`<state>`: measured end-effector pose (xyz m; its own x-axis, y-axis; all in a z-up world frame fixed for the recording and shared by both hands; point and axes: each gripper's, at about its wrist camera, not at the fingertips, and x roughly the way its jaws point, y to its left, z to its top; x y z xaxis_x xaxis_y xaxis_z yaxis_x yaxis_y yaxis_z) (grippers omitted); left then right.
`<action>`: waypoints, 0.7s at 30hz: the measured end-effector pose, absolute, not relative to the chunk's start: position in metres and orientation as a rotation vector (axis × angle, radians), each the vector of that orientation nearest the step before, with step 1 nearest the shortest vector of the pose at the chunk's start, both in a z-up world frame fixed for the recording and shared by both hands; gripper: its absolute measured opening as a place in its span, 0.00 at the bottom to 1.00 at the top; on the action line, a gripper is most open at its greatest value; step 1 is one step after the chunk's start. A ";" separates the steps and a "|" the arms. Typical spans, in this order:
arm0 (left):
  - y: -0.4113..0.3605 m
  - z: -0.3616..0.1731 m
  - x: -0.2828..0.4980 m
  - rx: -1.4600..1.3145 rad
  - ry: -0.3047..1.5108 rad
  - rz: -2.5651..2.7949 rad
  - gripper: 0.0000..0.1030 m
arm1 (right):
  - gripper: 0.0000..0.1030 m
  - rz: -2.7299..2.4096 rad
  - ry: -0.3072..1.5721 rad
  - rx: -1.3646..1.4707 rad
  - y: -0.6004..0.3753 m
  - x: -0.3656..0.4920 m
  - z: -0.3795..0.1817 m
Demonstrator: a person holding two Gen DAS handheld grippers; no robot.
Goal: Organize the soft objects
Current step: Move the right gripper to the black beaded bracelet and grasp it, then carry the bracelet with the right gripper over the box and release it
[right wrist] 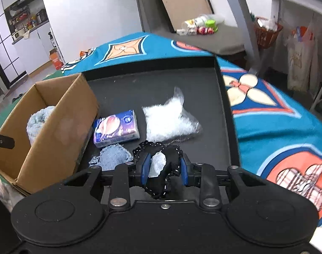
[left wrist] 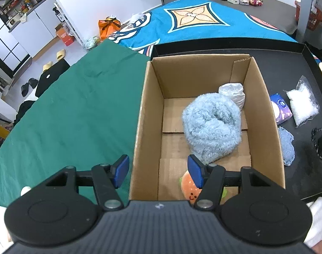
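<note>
The job is partly done. Three soft things already sit inside the cardboard box (left wrist: 203,67). A fluffy blue bundle (left wrist: 211,127) lies in the middle of the box floor. A white bag (left wrist: 233,95) leans behind it, near the far right corner of the box. A little orange plush toy (left wrist: 190,190) with a smiley face rests by the near wall.

The box stands at the left end of the black tray (right wrist: 152,84). Four soft things still wait on the tray, to the right of the box. A pack of tissues (right wrist: 116,129) lies right beside the box wall. A clear bag of white fluff (right wrist: 169,118) lies next to it, toward the middle of the tray. A small blue cloth (right wrist: 113,156) lies near the front edge of the tray, close to the box.

The right gripper (right wrist: 164,169) is at the front of the tray, and it looks squeezed on a black lacy cloth (right wrist: 158,150) with a white bit in it. I think this one goes into the box next.

The left gripper (left wrist: 158,171) is opened wide and holds nothing. It hangs over the near left corner of the box.

So three things are in, one is being picked up, and three more are left.
</note>
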<state>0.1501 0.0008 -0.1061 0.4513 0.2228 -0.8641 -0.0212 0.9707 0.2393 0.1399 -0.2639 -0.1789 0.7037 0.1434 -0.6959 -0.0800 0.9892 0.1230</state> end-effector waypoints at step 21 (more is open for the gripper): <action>0.027 -0.093 0.132 0.138 1.028 0.116 0.57 | 0.28 0.168 0.620 0.077 -0.239 0.132 -0.124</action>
<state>0.1317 0.0270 -0.0929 0.5116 0.1608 -0.8440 -0.0315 0.9852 0.1686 0.1322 -0.2387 -0.1245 0.8006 0.1797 -0.5716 -0.1334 0.9835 0.1224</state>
